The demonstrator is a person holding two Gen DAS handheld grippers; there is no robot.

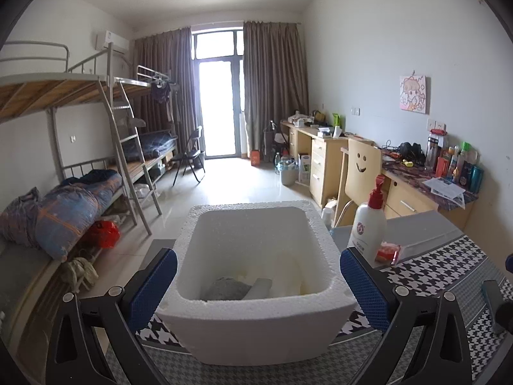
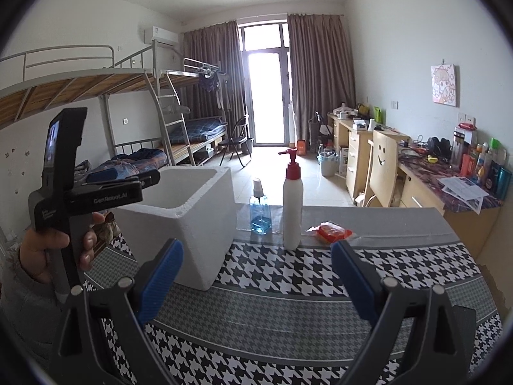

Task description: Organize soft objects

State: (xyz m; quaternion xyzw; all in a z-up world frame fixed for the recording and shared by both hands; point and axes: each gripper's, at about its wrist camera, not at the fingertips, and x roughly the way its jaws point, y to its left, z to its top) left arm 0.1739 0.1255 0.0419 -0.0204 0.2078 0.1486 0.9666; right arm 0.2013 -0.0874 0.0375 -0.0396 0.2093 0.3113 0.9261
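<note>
A white foam box (image 1: 256, 320) stands on the houndstooth tablecloth (image 1: 442, 272). Inside it lie a grey soft item (image 1: 226, 288) and white soft items (image 1: 282, 276). My left gripper (image 1: 258, 284) is open and empty, its blue pads on either side of the box's near end. In the right wrist view the box (image 2: 192, 221) stands to the left, with the left gripper's body (image 2: 105, 192) held over it by a hand. My right gripper (image 2: 256, 276) is open and empty above the tablecloth (image 2: 288, 288), to the right of the box.
A white pump bottle with a red top (image 2: 292, 205), a blue spray bottle (image 2: 259, 211) and a red packet (image 2: 332, 232) stand at the table's far side. Bunk beds line the left wall. Desks and a wooden chair (image 2: 381, 166) line the right.
</note>
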